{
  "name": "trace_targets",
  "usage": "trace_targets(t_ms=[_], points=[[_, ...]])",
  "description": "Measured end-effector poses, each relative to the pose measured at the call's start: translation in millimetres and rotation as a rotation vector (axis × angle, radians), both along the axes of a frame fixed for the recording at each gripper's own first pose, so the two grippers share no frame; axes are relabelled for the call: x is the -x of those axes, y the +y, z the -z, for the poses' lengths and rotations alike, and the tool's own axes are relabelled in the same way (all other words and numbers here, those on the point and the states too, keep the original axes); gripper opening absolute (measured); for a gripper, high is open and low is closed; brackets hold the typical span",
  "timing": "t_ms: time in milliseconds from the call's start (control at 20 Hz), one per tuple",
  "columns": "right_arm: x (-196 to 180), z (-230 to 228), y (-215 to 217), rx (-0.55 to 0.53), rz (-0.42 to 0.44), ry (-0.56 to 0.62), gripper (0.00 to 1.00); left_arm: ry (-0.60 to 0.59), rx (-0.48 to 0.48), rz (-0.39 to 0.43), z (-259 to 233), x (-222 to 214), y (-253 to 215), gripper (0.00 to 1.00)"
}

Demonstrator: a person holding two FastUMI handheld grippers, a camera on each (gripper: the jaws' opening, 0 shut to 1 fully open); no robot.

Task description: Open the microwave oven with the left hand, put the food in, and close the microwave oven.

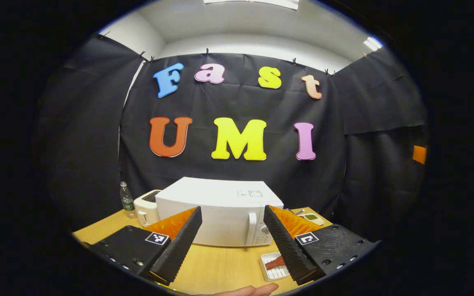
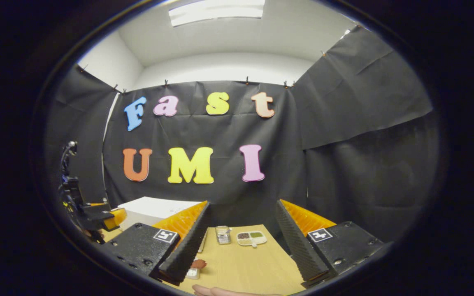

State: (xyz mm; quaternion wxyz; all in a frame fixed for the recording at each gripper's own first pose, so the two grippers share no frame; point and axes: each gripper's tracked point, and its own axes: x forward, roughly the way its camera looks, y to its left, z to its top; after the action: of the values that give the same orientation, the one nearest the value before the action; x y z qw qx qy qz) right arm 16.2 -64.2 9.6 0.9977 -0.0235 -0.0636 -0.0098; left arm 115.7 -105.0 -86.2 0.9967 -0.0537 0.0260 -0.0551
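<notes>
The bench (image 1: 216, 267) is seen carrying the microwave (image 1: 216, 213) at its middle, door shut, with the handle (image 1: 252, 228) set upright beside the control panel at its right. A toaster (image 1: 147, 207) and a bottle (image 1: 127, 200) are placed to its left. The food sits on a small white tray (image 1: 273, 265) on the bench in front of the microwave's right corner, just beside the left tool's right finger.

The left tool (image 1: 233, 242) is held spread and empty, well short of the handle. The right tool (image 2: 241, 246) is likewise spread and holds nothing.

The door could be missed or only grazed if the left tool is brought in off-line from the slim handle; the light microwave might then be dragged along the bench. The tray could be knocked by the swinging door, being so near its front.

In the right gripper view, a divided dish (image 2: 252, 237) and a small container (image 2: 222, 234) are shown farther along the bench, with the left tool at the left edge. The microwave's front and handle are given by the left gripper view.
</notes>
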Motion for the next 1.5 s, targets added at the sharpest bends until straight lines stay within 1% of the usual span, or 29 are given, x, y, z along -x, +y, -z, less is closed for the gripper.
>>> trace_targets(t_ms=[50, 100, 150, 200, 250, 300, 400, 600, 750, 900, 1000, 1050, 1200, 1250, 1350, 1450, 1500], points=[[-1.4, 0.3, -3.5, -0.002, -0.001, -0.006, 1.0, 0.014, 0.013, 0.01, 10.6, -10.7, -6.8, 0.96], [-4.6, 0.5, -5.2, 0.0, -0.007, -0.015, 1.0, 0.019, 0.022, 0.02, 20.1, -21.9, -13.5, 0.86], [-7.7, 1.5, -8.0, 0.005, -0.006, -0.024, 1.0, 0.019, 0.028, 0.024, 28.6, -31.8, -17.9, 0.85], [-11.5, 4.8, -12.4, 0.012, -0.002, -0.028, 1.0, 0.025, 0.028, 0.022, 38.2, -42.1, -22.5, 0.82], [-15.1, 7.7, -15.1, 0.02, 0.0, -0.029, 1.0, 0.034, 0.022, 0.02, 50.3, -53.7, -27.0, 0.8], [-18.0, 13.1, -16.5, 0.022, -0.002, -0.023, 0.99, 0.049, 0.017, 0.013, 62.6, -63.3, -31.3, 0.93], [-24.2, 20.9, -18.7, 0.026, -0.007, -0.023, 1.0, 0.068, 0.006, 0.008, 84.1, -80.5, -41.6, 0.93], [-34.5, 33.2, -29.1, 0.071, 0.001, -0.038, 1.0, 0.109, -0.04, 0.03, 124.1, -111.7, -64.5, 0.93], [-42.0, 47.4, -33.1, 0.06, -0.015, -0.019, 1.0, 0.128, -0.057, 0.028, 145.3, -128.1, -71.9, 0.93], [-46.1, 56.6, -37.0, 0.015, -0.042, -0.007, 1.0, 0.146, -0.04, 0.021, 159.6, -140.7, -73.7, 0.93], [-49.7, 57.7, -39.4, 0.005, -0.049, -0.018, 1.0, 0.136, -0.058, -0.023, 165.0, -150.0, -67.3, 0.93], [-53.1, 60.2, -40.0, 0.011, -0.048, -0.009, 0.99, 0.136, -0.053, -0.026, 168.8, -155.0, -68.0, 0.93], [-56.5, 66.8, -36.9, 0.02, -0.059, 0.026, 1.0, 0.148, -0.002, 0.02, 174.9, -162.6, -80.2, 0.93], [-57.1, 67.8, -37.0, 0.022, -0.059, 0.03, 1.0, 0.144, 0.008, 0.021, 176.2, -165.1, -80.1, 0.93], [-58.2, 66.1, -39.7, 0.022, -0.051, 0.03, 1.0, 0.181, 0.024, 0.005, 185.9, -167.1, -77.3, 0.93], [-57.7, 64.5, -41.8, 0.027, -0.042, 0.021, 1.0, 0.182, 0.042, 0.006, 186.2, -171.2, -74.7, 0.85], [-56.8, 63.5, -41.8, 0.028, -0.039, 0.015, 1.0, 0.183, 0.052, -0.002, 187.0, -173.2, -72.7, 0.78]])
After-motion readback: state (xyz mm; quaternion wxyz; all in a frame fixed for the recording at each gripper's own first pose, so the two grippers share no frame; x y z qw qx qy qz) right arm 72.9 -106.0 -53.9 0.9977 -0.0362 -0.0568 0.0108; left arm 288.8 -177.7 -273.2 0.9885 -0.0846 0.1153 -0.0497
